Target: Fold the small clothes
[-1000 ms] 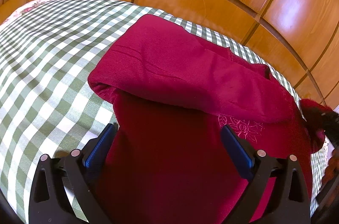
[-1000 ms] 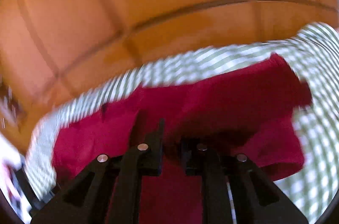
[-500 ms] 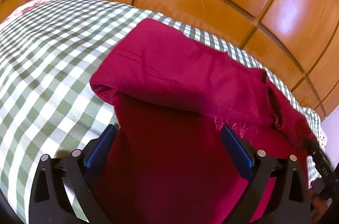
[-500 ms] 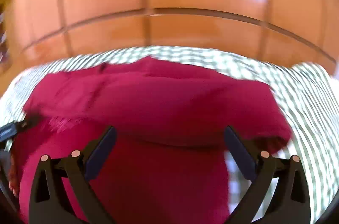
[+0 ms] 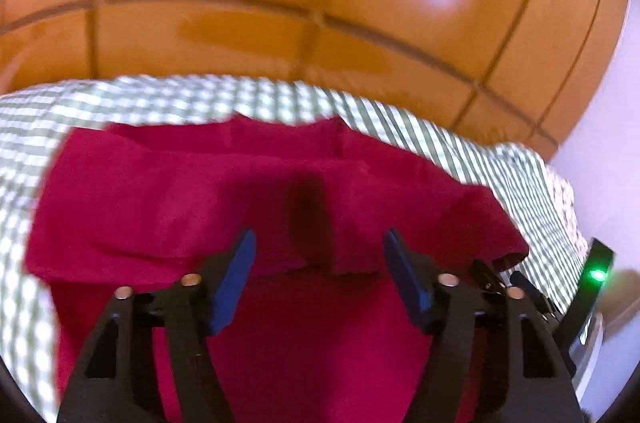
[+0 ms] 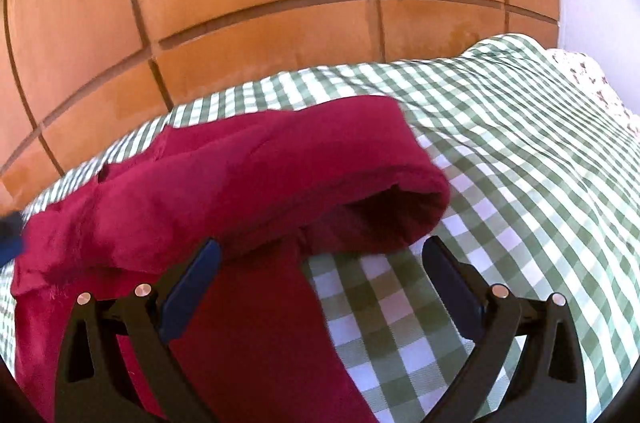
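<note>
We're seeing the red garment point(image 6: 240, 175) lying doubled over on the checked cloth point(image 6: 520, 159); left gripper point(image 5: 320, 267) and right gripper point(image 6: 320, 275) both gaping, holding nothing.

The left gripper point(image 5: 319, 247) has black angular plastic arms with triangular cut-outs, blue pads point(image 5: 234, 283) on its fingers and round silver screws at the joints. The right gripper point(image 6: 320, 257) is built alike: black frame, blue pads point(image 6: 188, 293), silver screws.

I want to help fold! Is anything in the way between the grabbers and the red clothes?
No. Both the left hand-held gripper and right hand-held gripper are open right over the red garment, nothing between.
</note>
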